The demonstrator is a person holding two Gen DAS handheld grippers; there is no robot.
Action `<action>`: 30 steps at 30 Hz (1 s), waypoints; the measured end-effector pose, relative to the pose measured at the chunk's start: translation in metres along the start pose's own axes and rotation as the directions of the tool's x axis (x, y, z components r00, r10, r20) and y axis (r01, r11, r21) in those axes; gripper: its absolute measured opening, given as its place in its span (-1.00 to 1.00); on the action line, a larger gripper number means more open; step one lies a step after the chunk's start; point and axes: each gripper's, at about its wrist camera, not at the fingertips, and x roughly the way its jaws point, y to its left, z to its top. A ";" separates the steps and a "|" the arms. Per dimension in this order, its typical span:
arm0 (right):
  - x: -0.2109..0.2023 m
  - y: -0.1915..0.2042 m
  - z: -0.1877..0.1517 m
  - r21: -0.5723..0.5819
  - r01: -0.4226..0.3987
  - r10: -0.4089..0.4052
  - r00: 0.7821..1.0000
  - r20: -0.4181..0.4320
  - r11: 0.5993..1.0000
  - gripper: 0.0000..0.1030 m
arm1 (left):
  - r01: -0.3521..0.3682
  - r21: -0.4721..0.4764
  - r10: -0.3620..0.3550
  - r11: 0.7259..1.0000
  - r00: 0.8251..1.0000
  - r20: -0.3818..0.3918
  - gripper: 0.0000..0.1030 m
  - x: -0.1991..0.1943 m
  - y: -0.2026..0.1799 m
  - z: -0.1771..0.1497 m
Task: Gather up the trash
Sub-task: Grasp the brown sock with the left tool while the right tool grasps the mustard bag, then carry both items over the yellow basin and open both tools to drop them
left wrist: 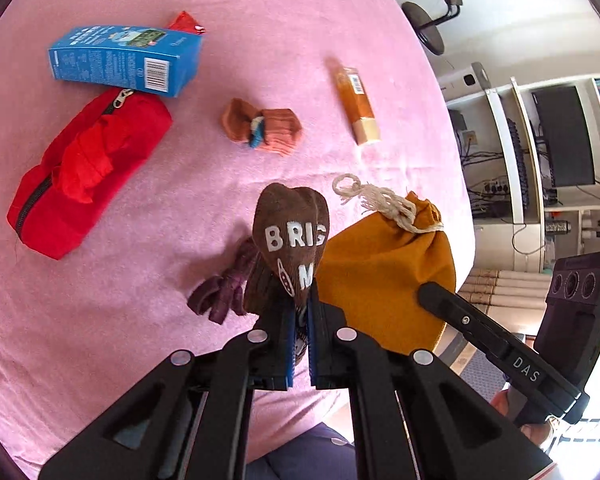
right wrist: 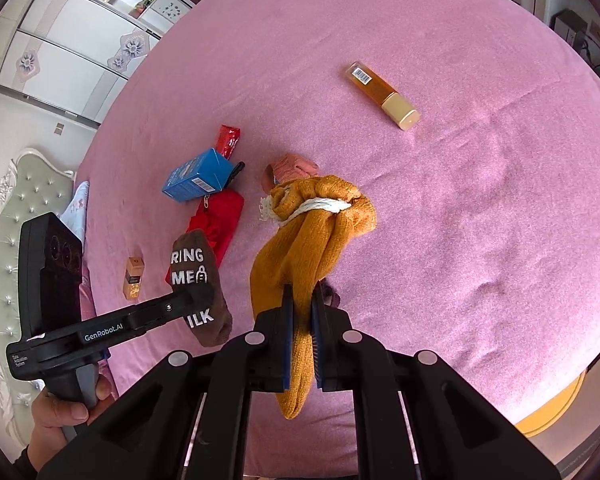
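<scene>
My left gripper (left wrist: pixel 300 312) is shut on a brown sock with white lettering (left wrist: pixel 292 236), which hangs clear of the pink sheet (left wrist: pixel 140 320). In the right wrist view the same brown sock (right wrist: pixel 196 280) shows at the left, pinched by the other gripper. My right gripper (right wrist: pixel 301 300) is shut on a mustard knitted drawstring bag (right wrist: pixel 300 248) tied with white cord; in the left wrist view this bag (left wrist: pixel 384 276) hangs just right of the sock. A purple sock (left wrist: pixel 224 292) lies on the sheet below the brown one.
On the sheet lie a blue carton (left wrist: pixel 128 58), a red zip pouch (left wrist: pixel 84 172), a red wrapper (left wrist: pixel 186 22), a salmon rolled sock (left wrist: pixel 264 128), an amber bottle (left wrist: pixel 356 104) and a small amber box (right wrist: pixel 133 276). A person's hand (right wrist: pixel 64 408) holds the left tool. A padded headboard (right wrist: pixel 8 220) stands at the left.
</scene>
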 end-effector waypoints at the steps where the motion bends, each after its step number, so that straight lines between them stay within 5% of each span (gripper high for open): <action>1: -0.007 -0.004 -0.004 0.009 0.001 -0.001 1.000 0.009 1.000 -0.84 | 0.004 0.020 -0.004 1.000 1.000 -0.007 -0.91 -0.003 -0.005 -0.007; 18: -0.113 -0.126 -0.084 0.142 0.056 -0.070 0.992 0.101 0.988 -0.84 | -0.009 0.280 0.046 0.960 0.991 -0.123 -0.91 0.047 -0.141 -0.099; 30: -0.183 -0.249 -0.167 0.304 0.108 -0.147 0.983 0.109 0.946 -0.84 | 0.031 0.414 0.085 0.910 0.962 -0.259 -0.91 0.128 -0.245 -0.180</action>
